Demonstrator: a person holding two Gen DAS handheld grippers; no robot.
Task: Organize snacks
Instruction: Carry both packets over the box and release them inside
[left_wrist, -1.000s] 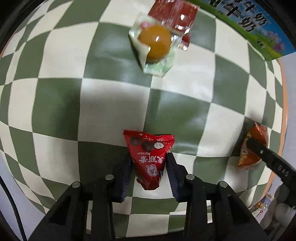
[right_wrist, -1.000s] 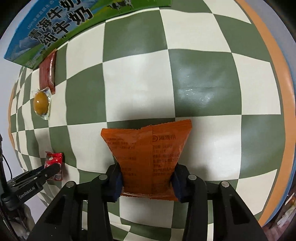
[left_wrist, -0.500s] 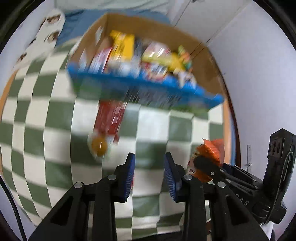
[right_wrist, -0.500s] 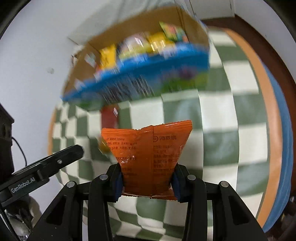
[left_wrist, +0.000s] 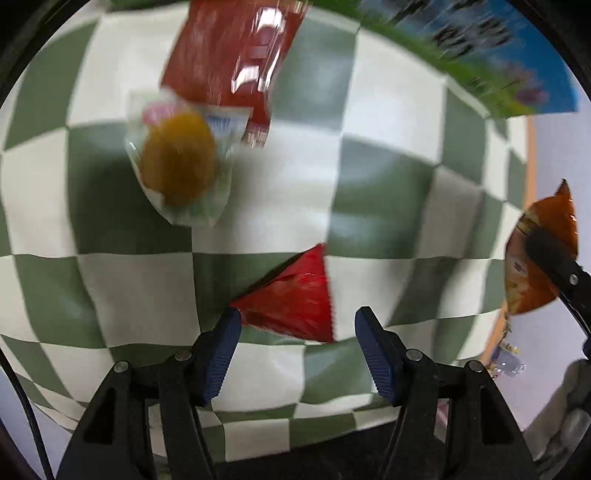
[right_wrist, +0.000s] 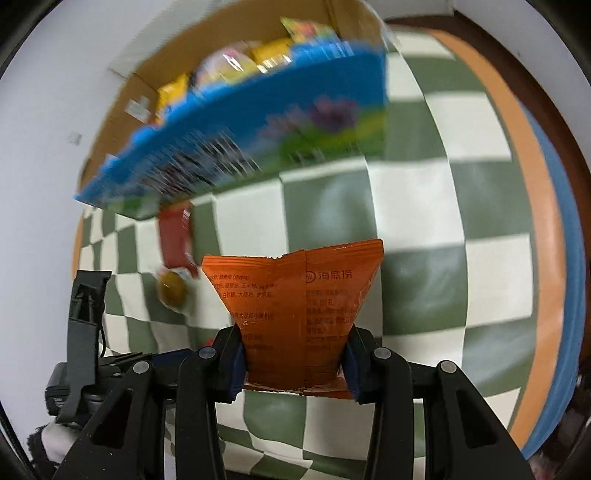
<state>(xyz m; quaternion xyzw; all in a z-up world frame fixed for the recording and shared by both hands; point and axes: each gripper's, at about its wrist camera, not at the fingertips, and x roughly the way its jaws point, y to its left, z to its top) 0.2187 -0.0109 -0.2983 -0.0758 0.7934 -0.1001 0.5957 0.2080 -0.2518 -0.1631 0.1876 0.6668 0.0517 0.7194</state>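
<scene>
The right tongs pinch the orange packet by its lower half, above the table; it looks light, crinkly and soft, so a mid-body pinch suits it. The left tongs have just been opening, and the small red packet lies loose between the parted pads (a slippery foil, probably). A checked cloth covers the table; the snack box waits at its far edge, by a white wall.
</scene>
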